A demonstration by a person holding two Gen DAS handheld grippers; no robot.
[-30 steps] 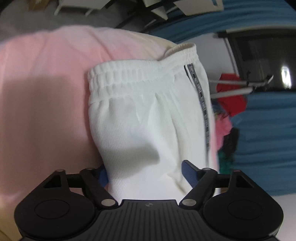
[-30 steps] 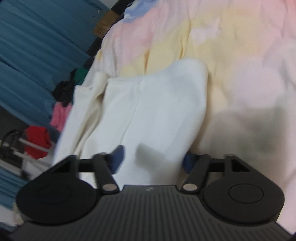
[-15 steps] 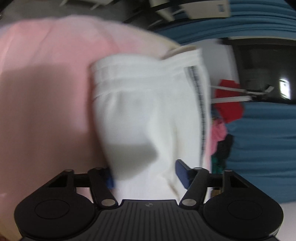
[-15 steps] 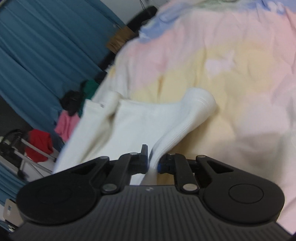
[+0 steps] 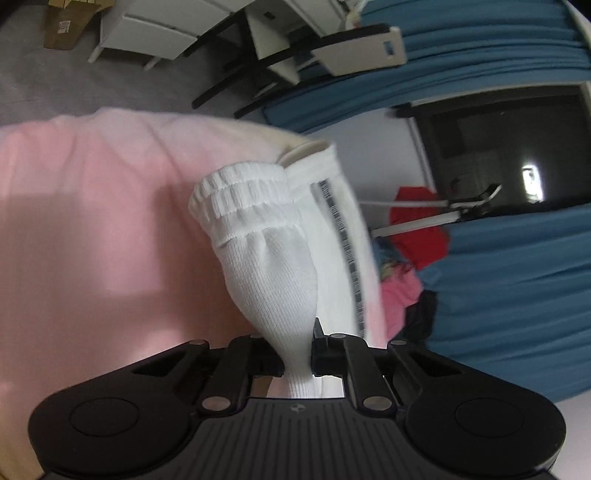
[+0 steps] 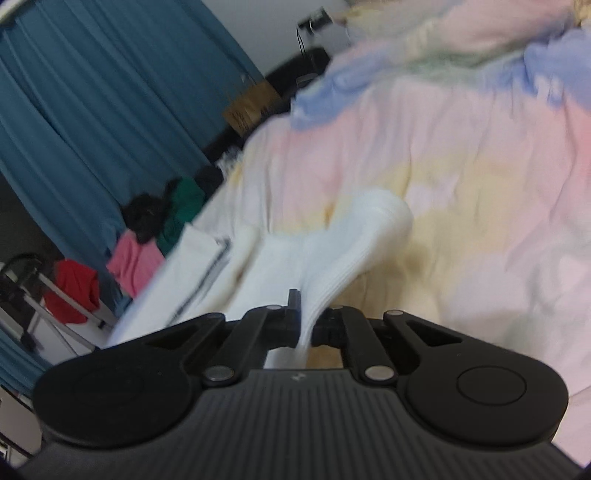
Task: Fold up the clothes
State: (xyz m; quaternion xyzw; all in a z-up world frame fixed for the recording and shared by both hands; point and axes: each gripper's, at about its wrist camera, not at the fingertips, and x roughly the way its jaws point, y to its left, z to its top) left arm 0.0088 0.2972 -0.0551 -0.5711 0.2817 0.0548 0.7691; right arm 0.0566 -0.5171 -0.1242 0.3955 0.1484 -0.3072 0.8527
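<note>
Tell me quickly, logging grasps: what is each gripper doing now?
Left gripper: shut on the white ribbed-knit shorts.
Right gripper: shut on the same shorts.

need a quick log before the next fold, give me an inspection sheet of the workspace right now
surface: bed quilt, pastel pink, yellow and blue, rumpled.
job's things: white shorts, striped side tape, bunched and pulled up from the quilt at both grips.
clutter: pile of red, pink, green and black clothes off the quilt edge.
grippers: left gripper shut on the shorts below the waistband; right gripper shut on a fold of the shorts.
cables: one thin dark cable on the far wall.
surroundings: blue curtains, cardboard box, white furniture, drying rack.
</note>
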